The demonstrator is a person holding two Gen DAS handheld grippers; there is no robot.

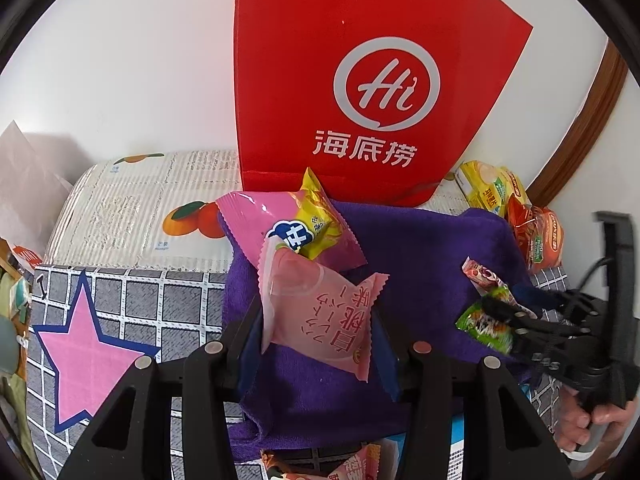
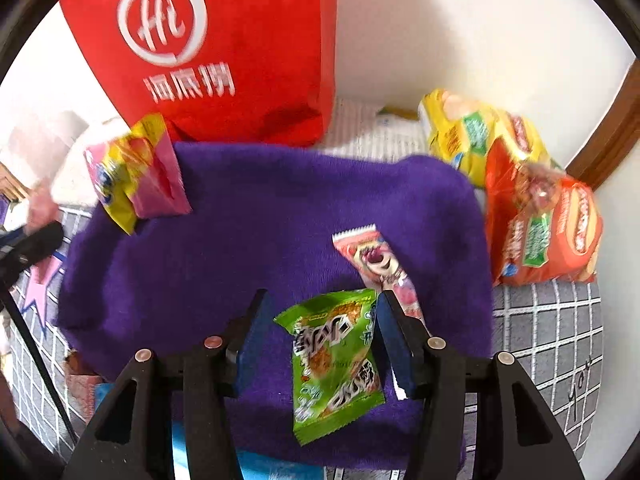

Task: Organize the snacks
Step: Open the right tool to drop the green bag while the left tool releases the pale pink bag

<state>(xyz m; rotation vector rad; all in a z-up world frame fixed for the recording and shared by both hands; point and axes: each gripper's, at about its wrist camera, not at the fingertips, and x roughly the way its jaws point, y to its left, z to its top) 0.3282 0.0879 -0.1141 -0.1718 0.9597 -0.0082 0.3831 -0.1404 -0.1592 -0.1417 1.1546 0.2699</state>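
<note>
left gripper: pale pink snack packet is held, jaws closed on it above the purple towel | right gripper: jaws are parted, green snack packet is seen between them, left pad clear | red paper bag is stood behind.

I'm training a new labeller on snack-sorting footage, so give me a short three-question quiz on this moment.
1. True or false: the red bag lies flat on the purple cloth.
2. What colour is the packet between the fingers of the right gripper? A green, B orange, C yellow.
3. What does the left gripper grip?
Key: 1 false, it stands upright behind the cloth. 2 A, the green packet. 3 the pale pink packet.
</note>
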